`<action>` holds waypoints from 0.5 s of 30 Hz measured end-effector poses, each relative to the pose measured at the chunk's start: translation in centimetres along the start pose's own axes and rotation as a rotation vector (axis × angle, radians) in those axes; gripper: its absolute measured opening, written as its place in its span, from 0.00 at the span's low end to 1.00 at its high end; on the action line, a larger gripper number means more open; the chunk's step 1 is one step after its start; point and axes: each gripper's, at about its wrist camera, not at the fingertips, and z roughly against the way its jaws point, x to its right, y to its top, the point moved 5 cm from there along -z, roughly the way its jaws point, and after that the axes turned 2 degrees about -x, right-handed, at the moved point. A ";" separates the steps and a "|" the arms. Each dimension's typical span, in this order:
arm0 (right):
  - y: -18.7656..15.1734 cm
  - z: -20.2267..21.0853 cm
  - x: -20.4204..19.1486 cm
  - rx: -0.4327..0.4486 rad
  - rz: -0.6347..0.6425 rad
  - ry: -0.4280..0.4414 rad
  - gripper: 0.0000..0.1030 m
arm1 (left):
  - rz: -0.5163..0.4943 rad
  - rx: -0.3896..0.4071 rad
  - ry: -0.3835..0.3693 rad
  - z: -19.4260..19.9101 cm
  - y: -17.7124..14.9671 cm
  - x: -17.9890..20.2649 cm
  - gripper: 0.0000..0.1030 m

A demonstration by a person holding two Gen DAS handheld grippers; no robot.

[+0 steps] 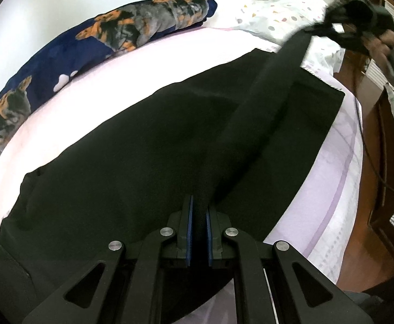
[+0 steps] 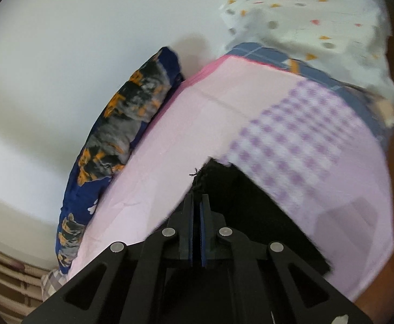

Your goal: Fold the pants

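Presently listed: bed [image 1: 121, 86], pink-sheeted, serving as folding surface. Pants [image 1: 132, 167], black, spread flat across it, one edge lifted taut for folding over. Left gripper [image 1: 199, 210], clamped on near edge; right gripper [image 2: 197, 202], clamped on frayed far corner.
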 end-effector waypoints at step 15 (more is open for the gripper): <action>-4.6 0.9 7.4 -0.024 -0.114 -0.115 0.03 | -0.126 0.013 -0.039 1.4 -0.6 1.5 0.08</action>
